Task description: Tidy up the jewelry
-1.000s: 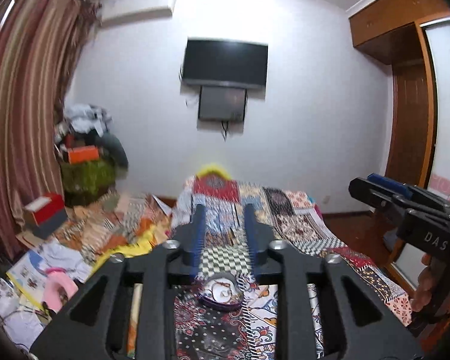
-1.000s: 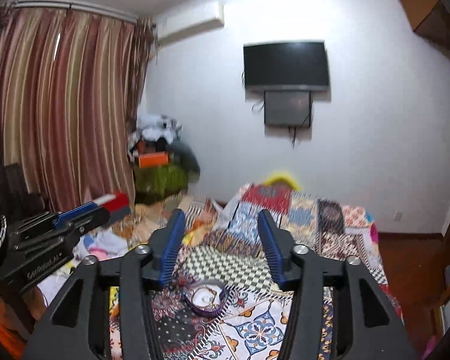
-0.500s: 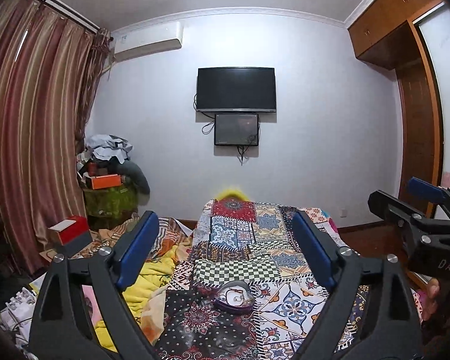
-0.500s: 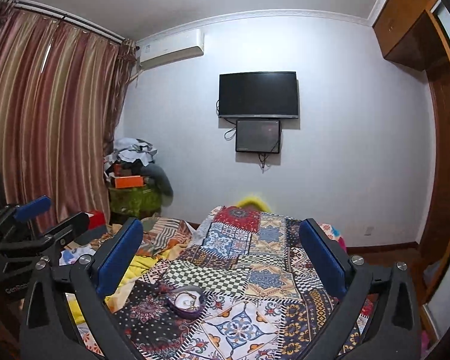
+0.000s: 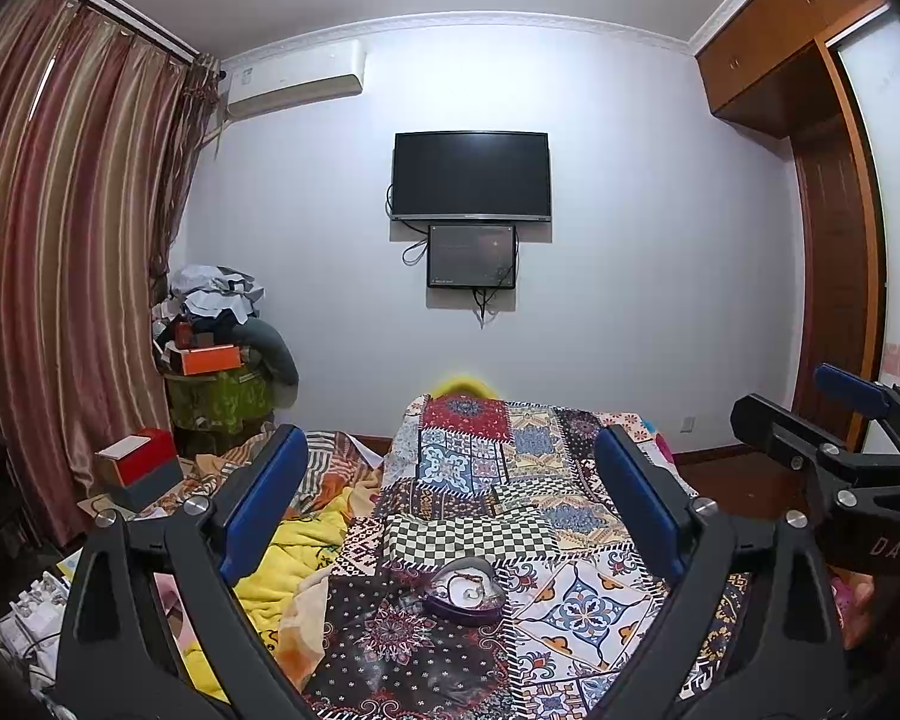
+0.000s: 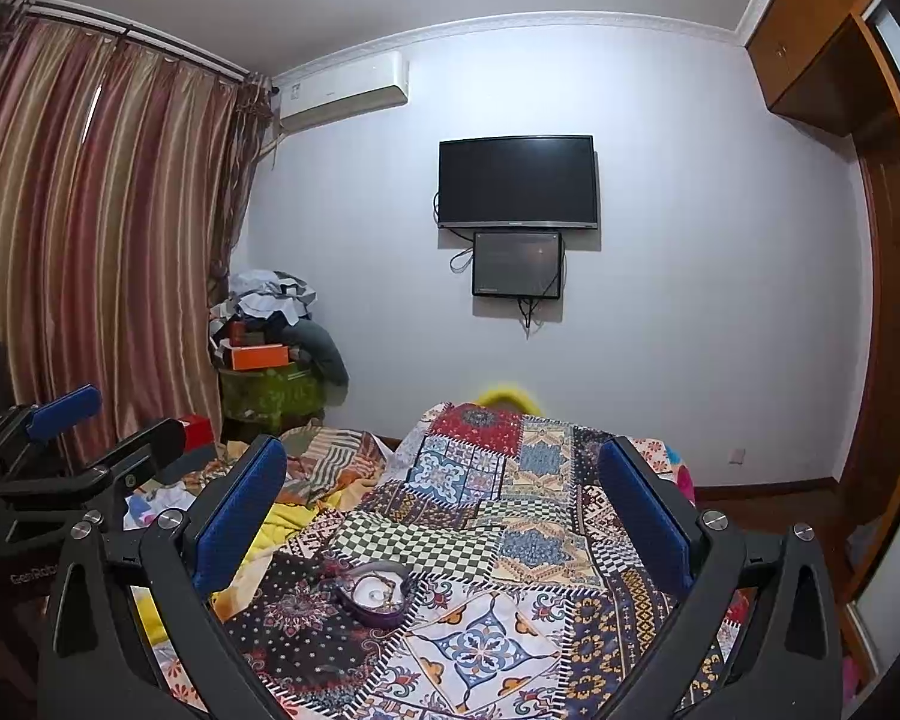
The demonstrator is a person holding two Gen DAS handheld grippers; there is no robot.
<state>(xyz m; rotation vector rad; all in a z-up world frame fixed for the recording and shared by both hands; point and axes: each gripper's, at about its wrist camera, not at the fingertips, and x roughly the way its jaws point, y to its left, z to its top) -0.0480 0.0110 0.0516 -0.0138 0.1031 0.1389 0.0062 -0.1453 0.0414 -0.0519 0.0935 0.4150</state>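
Note:
A purple heart-shaped jewelry box (image 5: 465,591) lies open on the patchwork bedspread (image 5: 534,516), with small pieces of jewelry on its white lining. The right wrist view shows the same box (image 6: 373,593) left of centre. My left gripper (image 5: 450,492) is open wide, held above and short of the box, nothing between its blue pads. My right gripper (image 6: 441,498) is also open and empty, equally far back. Each gripper shows at the edge of the other's view: the right one (image 5: 834,420) at right, the left one (image 6: 66,438) at left.
The bed runs toward a white wall with a mounted TV (image 5: 471,175). A yellow blanket (image 5: 306,546) and loose clothes lie left of the bedspread. A red box (image 5: 141,465) and a cluttered green stand (image 5: 219,396) sit by the striped curtain (image 5: 72,252). A wooden wardrobe (image 5: 834,276) stands right.
Both grippers went from nearly shut to wide open and tilted upward, so the box now sits lower and farther in each view.

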